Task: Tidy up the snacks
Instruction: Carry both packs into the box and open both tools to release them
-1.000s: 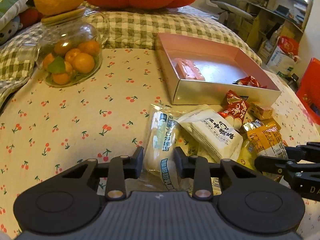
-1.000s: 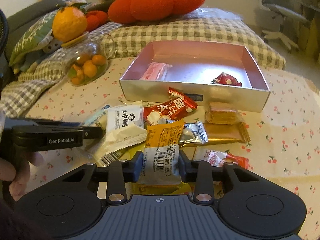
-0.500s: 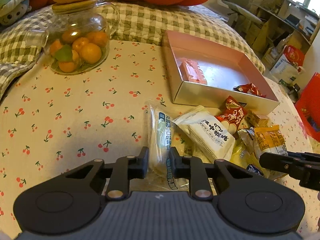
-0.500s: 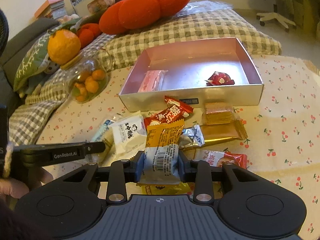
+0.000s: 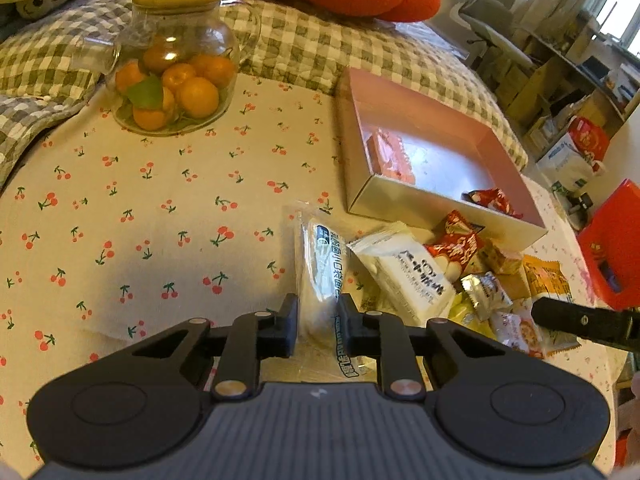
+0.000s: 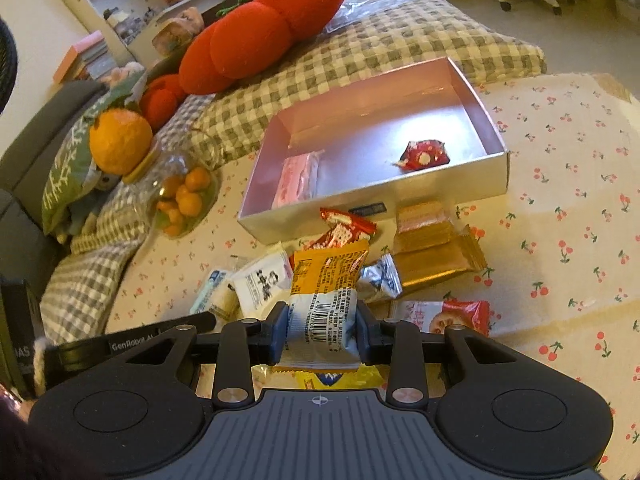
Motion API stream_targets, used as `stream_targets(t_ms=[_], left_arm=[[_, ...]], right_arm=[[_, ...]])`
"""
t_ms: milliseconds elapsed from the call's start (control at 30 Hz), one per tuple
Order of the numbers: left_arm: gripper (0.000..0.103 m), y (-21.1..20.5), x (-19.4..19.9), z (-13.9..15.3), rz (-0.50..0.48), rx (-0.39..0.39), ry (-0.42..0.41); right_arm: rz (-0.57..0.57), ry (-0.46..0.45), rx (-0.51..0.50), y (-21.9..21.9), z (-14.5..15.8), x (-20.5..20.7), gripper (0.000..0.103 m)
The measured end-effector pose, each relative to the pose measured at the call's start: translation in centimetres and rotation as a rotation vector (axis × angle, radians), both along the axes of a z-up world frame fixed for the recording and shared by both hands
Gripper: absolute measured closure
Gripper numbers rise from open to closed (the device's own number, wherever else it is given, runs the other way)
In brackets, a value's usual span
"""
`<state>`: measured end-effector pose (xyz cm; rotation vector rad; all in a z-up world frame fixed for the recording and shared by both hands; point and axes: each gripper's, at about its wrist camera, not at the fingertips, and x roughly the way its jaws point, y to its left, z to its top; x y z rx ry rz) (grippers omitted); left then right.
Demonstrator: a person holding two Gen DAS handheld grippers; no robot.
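My left gripper [image 5: 318,322] is shut on a clear bread packet with blue print [image 5: 320,264], held above the cherry-print cloth. My right gripper [image 6: 320,330] is shut on an orange and white snack packet [image 6: 326,280], lifted above the snack pile. The open pink box [image 6: 498,170] holds a pink packet [image 6: 298,178] and a red packet [image 6: 422,154]; it also shows in the left wrist view [image 5: 400,200]. A white packet [image 5: 404,274], red packet [image 5: 456,244] and gold bars [image 6: 436,246] lie in front of the box.
A glass jar of small oranges [image 5: 172,76] with a large orange on its lid stands at the back left. A checked cushion [image 6: 400,40] and red plush [image 6: 260,28] lie behind the box. Cherry-print cloth [image 5: 120,220] covers the table.
Both grippers have risen with their packets. The left jaws closed tighter on the bread packet. The box now looks farther below and more tilted in both views.
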<state>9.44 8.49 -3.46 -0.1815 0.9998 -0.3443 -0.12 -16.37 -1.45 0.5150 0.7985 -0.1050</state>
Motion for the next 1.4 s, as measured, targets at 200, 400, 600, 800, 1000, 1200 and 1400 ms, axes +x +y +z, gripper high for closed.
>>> stream_targets(t_ms=[200, 400, 600, 800, 1000, 1200, 1400], left_arm=[[0.085, 0.2, 0.1, 1.5, 0.015, -0.049, -0.013], [0.085, 0.2, 0.6, 3.1, 0.048, -0.079, -0.045], [0.085, -1.0, 1.4, 4.5, 0.056, -0.106, -0.08], [0.085, -4.2, 3.0, 4.8, 0.029, -0.135, -0.095], [0.085, -8.8, 6.1, 4.0, -0.014, -0.131, -0.111], [0.085, -12.4, 8.7, 2.7, -0.043, -0.126, -0.127], [0.085, -13.7, 10.8, 1.3, -0.056, -0.085, -0.137]], right_arm=[[-0.045, -0.029, 0.024, -1.8, 1.1, 0.1, 0.07], [-0.102, -0.048, 0.042, -3.5, 1.6, 0.7, 0.07], [-0.152, -0.075, 0.057, -4.6, 2.4, 2.0, 0.07], [-0.186, -0.088, 0.075, -6.0, 2.5, 4.5, 0.07], [-0.205, -0.082, 0.036, -8.5, 1.5, 7.1, 0.07], [-0.224, -0.069, 0.027, -11.8, -0.3, 9.5, 0.07], [-0.219, -0.05, 0.026, -13.6, -1.8, 11.4, 0.07]])
